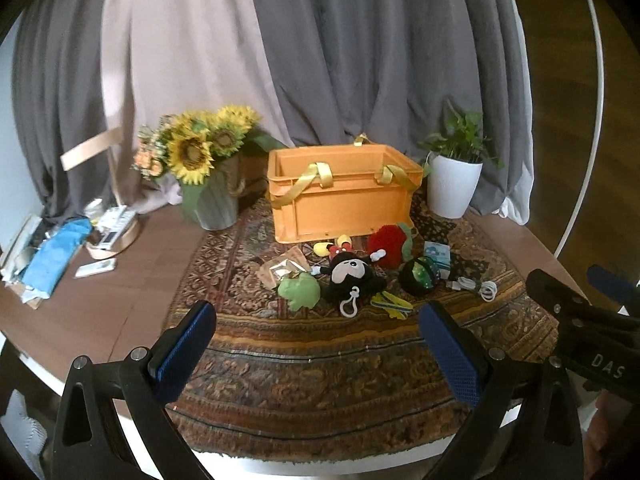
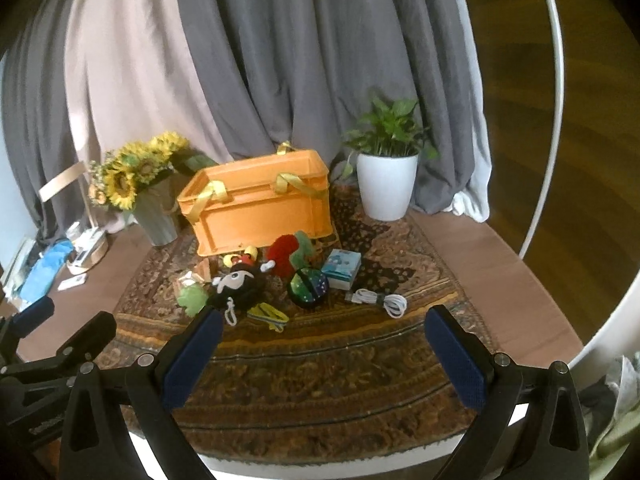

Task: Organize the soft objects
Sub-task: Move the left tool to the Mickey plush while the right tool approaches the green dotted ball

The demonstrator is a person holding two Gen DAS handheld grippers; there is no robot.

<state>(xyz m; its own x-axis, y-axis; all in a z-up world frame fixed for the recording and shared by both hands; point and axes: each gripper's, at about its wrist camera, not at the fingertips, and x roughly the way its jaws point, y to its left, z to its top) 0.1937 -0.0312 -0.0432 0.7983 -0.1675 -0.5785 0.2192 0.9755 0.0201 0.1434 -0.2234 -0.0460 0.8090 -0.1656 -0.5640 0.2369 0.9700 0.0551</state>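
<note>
the left gripper hangs above the near edge of the patterned rug, its blue ribbed pads spread wide and empty. ahead, the orange crate stands open-topped with yellow ribbon handles — hard, ribbed plastic, nothing visible inside from this angle. the soft things lie in a heap on the rug just in front of it: a black mouse plush with a white clip, a green plush, a fuzzy red plush.

from the right wrist, the right gripper is likewise parted and holds nothing. a dark spotted ball, a small blue box and a coiled white cable sit beside the plushes — the sorting looks not yet begun, every toy still to go.
</note>
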